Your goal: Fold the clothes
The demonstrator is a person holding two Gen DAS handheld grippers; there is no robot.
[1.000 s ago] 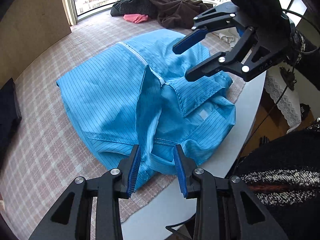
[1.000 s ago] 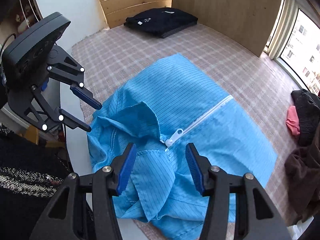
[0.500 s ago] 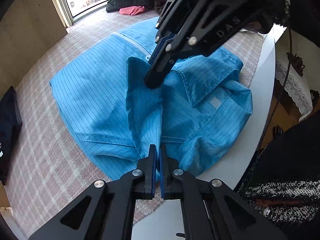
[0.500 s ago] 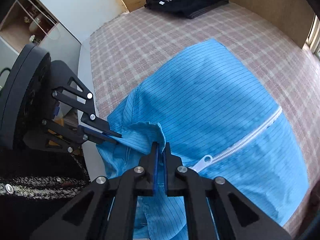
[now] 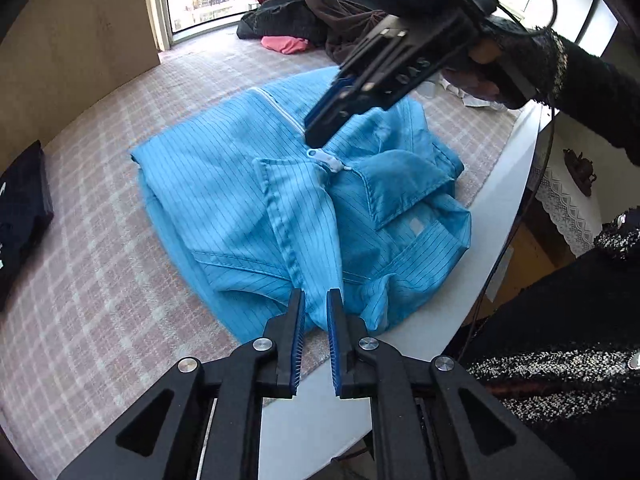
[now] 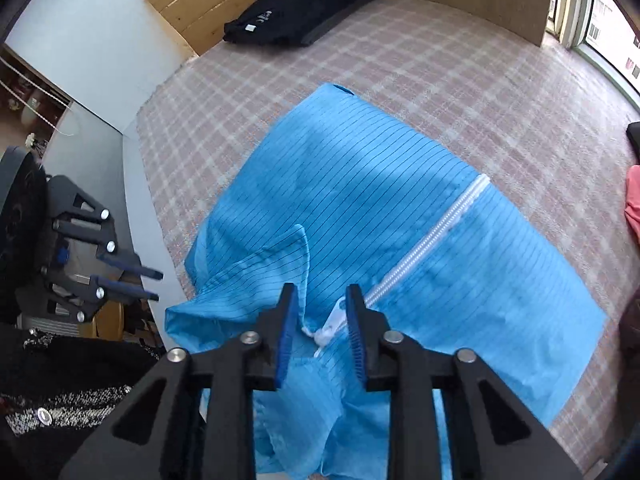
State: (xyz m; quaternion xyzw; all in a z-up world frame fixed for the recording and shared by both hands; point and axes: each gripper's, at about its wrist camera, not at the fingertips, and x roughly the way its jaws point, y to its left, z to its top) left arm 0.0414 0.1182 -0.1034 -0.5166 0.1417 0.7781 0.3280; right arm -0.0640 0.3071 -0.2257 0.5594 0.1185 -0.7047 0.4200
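Observation:
A light blue striped zip jacket (image 5: 224, 184) lies folded on the checked cloth, collar end toward the table's edge. Its left collar flap (image 5: 292, 204) runs down to my left gripper (image 5: 316, 314), whose fingers stand slightly open on either side of the fabric's edge. My right gripper (image 6: 322, 320) hovers open over the white zipper pull (image 6: 334, 320) at the neck, with the raised collar flap (image 6: 272, 264) by its left finger. In the left wrist view the right gripper (image 5: 316, 132) points down at the zipper pull (image 5: 326, 159). The right wrist view shows the left gripper (image 6: 154, 285) open at the jacket's corner.
A pink checked cloth (image 5: 100, 240) covers the table; its white edge (image 5: 500, 200) curves close by the collar. A folded black garment (image 6: 300, 12) lies at the far end by wooden panels. Dark clothes (image 5: 288, 20) and a pink item (image 5: 284, 44) are piled near the window.
Both grippers were shut on the collar half a second ago; both have now opened. The collar flap has dropped flatter and the right gripper has drawn back toward the zipper pull.

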